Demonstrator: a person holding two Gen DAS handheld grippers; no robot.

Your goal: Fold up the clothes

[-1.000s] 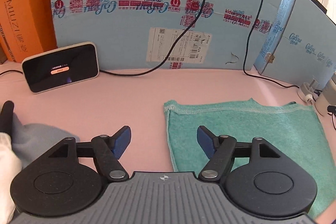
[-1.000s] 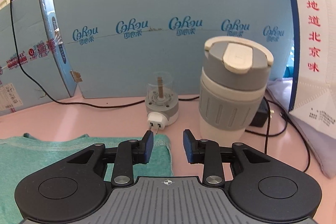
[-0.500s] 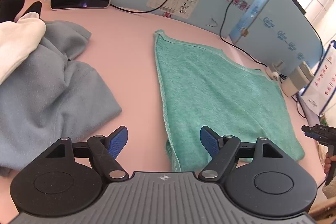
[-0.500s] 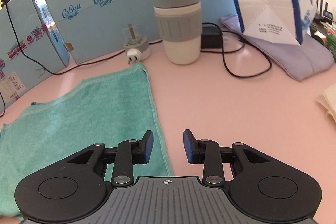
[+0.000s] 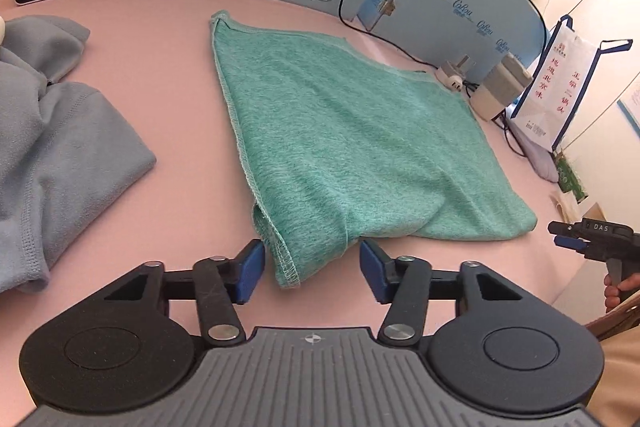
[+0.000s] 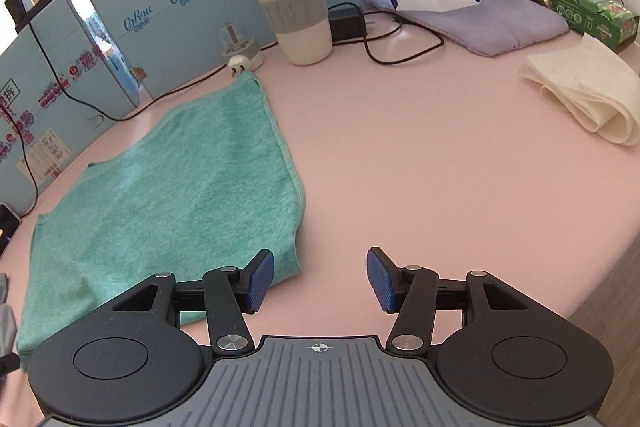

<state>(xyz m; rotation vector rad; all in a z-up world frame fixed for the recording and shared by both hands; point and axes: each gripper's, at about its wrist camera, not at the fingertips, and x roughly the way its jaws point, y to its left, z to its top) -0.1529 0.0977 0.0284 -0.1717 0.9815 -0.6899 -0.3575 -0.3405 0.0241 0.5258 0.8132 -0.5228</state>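
Softly fuzzy teal garment (image 5: 352, 131), stitched hem, lies on smooth pink table (image 5: 172, 75).

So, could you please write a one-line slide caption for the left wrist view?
Left gripper closing around the near corner of the green cloth on the pink table.

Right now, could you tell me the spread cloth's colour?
The cloth is teal green, clearest in the left wrist view.

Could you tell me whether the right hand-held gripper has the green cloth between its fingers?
No, the right hand-held gripper frames bare pink table beside the green cloth.
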